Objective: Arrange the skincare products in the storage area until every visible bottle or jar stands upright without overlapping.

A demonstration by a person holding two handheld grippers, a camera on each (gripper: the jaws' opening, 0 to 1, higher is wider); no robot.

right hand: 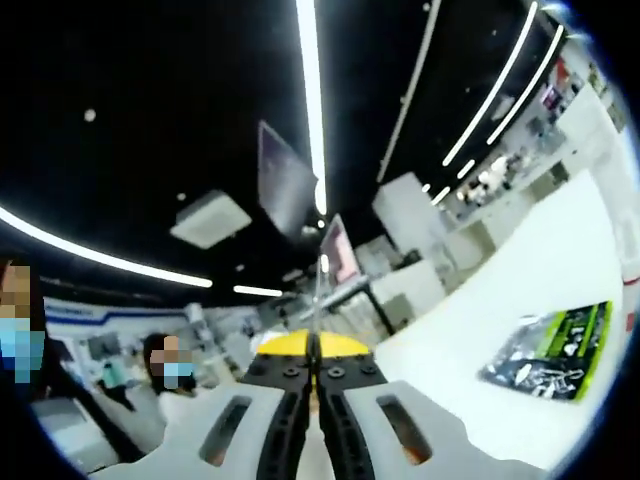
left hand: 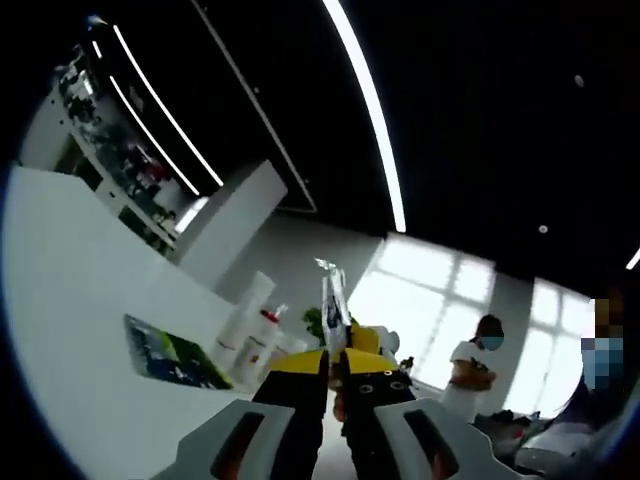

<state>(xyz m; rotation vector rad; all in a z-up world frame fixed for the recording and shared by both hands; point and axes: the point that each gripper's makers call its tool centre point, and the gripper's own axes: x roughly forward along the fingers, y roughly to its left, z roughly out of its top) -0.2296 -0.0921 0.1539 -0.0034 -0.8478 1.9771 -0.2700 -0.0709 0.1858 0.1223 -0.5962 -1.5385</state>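
Jaws of my left gripper [left hand: 335,372] are clamped on a thin white sachet with blue print [left hand: 331,310], which sticks up between the yellow tips. Beyond it, on the white tabletop [left hand: 80,300], stand two white plastic bottles [left hand: 252,325], one with a red band, just beside a flat green and black packet [left hand: 168,352]. My right gripper [right hand: 315,362] is pressed closed with nothing between its tips, and the same green and black packet lies on the white surface off to its right.
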